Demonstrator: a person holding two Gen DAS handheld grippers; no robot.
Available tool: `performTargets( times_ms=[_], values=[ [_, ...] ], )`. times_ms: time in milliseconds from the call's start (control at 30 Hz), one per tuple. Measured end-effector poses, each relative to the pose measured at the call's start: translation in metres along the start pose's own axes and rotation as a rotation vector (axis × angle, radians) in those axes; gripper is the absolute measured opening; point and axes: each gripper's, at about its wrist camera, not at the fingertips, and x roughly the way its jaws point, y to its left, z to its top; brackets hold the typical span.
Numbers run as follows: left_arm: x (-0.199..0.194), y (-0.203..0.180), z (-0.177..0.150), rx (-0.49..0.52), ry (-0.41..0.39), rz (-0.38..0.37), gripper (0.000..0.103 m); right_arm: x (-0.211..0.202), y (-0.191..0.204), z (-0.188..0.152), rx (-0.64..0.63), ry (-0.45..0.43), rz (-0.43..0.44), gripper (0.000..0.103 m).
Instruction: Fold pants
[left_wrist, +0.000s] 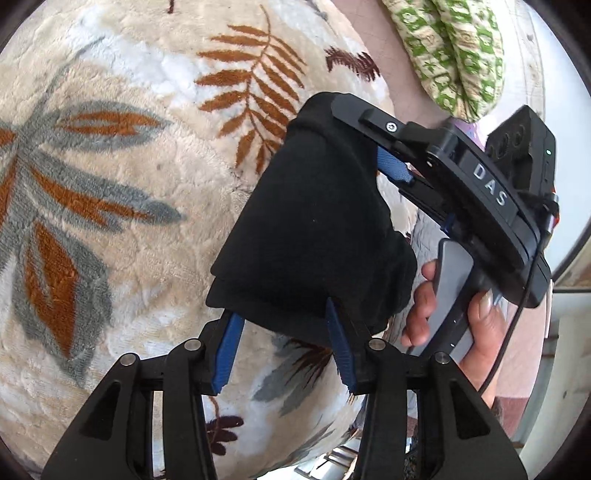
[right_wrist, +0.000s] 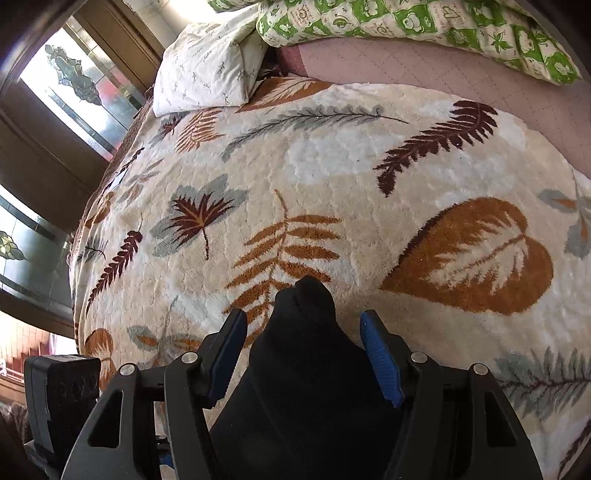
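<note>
The black pants (left_wrist: 314, 221) lie as a small folded bundle on the leaf-patterned blanket (left_wrist: 129, 184). In the left wrist view my left gripper (left_wrist: 284, 354) is open, its blue pads astride the bundle's near edge. My right gripper (left_wrist: 391, 166) reaches in from the right at the bundle's far corner. In the right wrist view the right gripper (right_wrist: 303, 354) is open, with the black pants (right_wrist: 303, 369) lying between its spread fingers and not pinched.
The blanket (right_wrist: 332, 166) covers a bed. A white pillow (right_wrist: 207, 70) and a green patterned quilt (right_wrist: 424, 22) lie at the far end. A window with stained glass (right_wrist: 74, 81) is to the left. A hand (left_wrist: 443, 317) holds the right gripper's handle.
</note>
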Motion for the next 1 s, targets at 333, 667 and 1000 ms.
performTargets(
  times_ms=[333,667,1000],
  values=[
    [0.014,0.005,0.015,-0.091,0.052,0.019,0.014,0.003,0.009,0.002,-0.122,0.039,-0.049,0.020],
    [0.030,0.003,0.016,-0.056,0.075,0.065,0.014,0.016,-0.013,0.009,-0.015,-0.003,-0.074,0.016],
    [-0.003,-0.017,-0.008,0.118,0.077,0.093,0.013,-0.045,-0.029,-0.011,0.122,-0.154,-0.036,0.036]
  ],
)
